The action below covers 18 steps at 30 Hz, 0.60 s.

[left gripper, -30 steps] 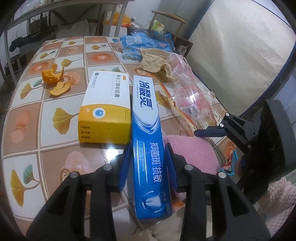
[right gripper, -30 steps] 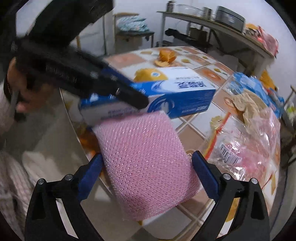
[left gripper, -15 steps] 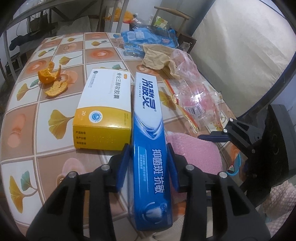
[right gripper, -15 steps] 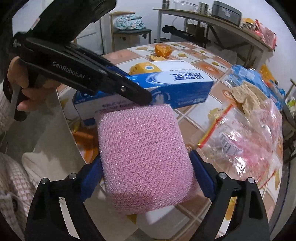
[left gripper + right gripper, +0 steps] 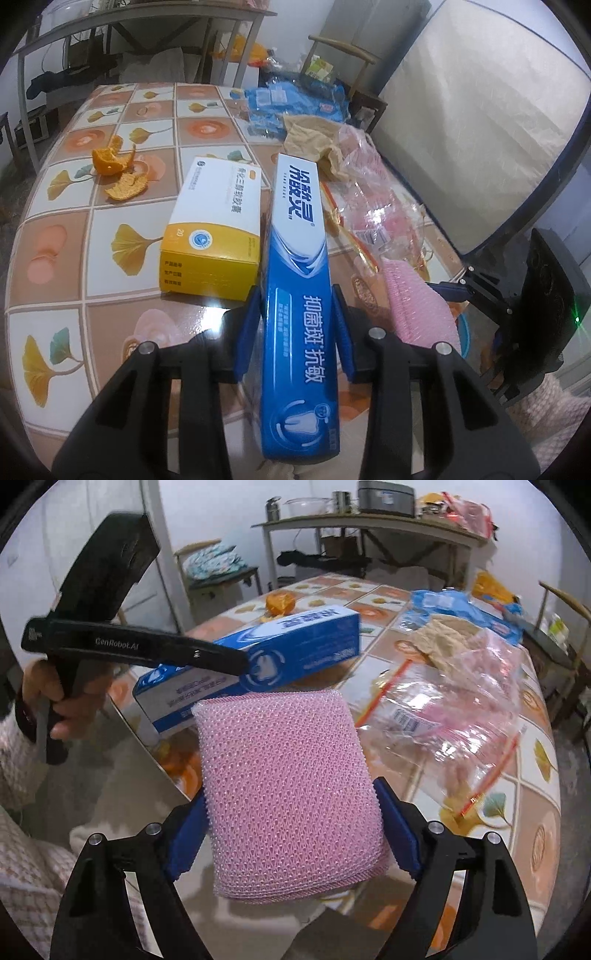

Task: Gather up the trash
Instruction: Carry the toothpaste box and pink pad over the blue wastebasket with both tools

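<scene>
A long blue toothpaste box (image 5: 299,240) sticks out forward from my left gripper (image 5: 295,295), whose blue pads are shut on its sides near the back end. The right wrist view shows that box (image 5: 306,638) held just above the table edge. A pink mesh sponge (image 5: 288,775) fills my right gripper (image 5: 291,794). Its jaws are closing, with both pads pressed against the sponge's sides. The left wrist view shows the sponge (image 5: 413,306) beside the box, at the table's near right corner.
On the tiled table (image 5: 59,258) lie a yellow-and-white carton (image 5: 214,229), orange peels (image 5: 114,170), a crumpled clear bag (image 5: 369,199), a beige cloth (image 5: 314,136) and blue packets (image 5: 291,99). A mattress (image 5: 461,129) leans at the right. A hand (image 5: 66,698) holds the left gripper.
The right gripper has rolled, and its jaws have narrowed onto the pink sponge, which now sits squarer between them. The left gripper keeps its hold on the toothpaste box and has barely moved.
</scene>
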Each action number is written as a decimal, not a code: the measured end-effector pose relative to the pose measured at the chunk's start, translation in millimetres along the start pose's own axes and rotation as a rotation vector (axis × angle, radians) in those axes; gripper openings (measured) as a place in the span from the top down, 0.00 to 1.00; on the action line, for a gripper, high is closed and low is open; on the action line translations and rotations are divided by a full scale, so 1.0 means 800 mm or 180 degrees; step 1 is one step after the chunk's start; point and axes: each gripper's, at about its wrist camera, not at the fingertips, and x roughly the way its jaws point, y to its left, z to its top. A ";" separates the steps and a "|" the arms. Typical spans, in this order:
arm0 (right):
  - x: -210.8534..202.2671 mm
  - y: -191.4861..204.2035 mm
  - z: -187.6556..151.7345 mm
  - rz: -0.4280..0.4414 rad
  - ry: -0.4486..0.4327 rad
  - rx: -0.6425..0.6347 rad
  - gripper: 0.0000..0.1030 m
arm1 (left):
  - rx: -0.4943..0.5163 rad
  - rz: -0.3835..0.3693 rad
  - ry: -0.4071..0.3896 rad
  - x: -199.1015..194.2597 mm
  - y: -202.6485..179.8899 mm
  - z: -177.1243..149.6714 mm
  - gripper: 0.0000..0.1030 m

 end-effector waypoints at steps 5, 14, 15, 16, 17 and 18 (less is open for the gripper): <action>-0.036 -0.008 -0.004 0.0079 -0.0278 0.0261 0.21 | -0.0043 -0.0127 -0.0173 -0.024 -0.001 -0.001 0.66; -0.137 -0.032 -0.033 -0.0163 -0.0927 0.0789 0.21 | 0.0144 -0.0583 -0.0547 -0.055 -0.044 0.022 0.66; -0.154 -0.040 -0.042 -0.0238 -0.1008 0.0900 0.21 | 0.0182 -0.0635 -0.0558 -0.055 -0.052 0.025 0.66; -0.165 -0.046 -0.048 -0.0289 -0.1054 0.0971 0.21 | 0.0243 -0.0718 -0.0574 -0.053 -0.064 0.029 0.66; -0.180 -0.053 -0.059 -0.0377 -0.1113 0.1076 0.21 | 0.0281 -0.0772 -0.0580 -0.051 -0.072 0.032 0.66; -0.194 -0.060 -0.071 -0.0492 -0.1156 0.1181 0.21 | 0.0340 -0.0864 -0.0581 -0.047 -0.086 0.037 0.66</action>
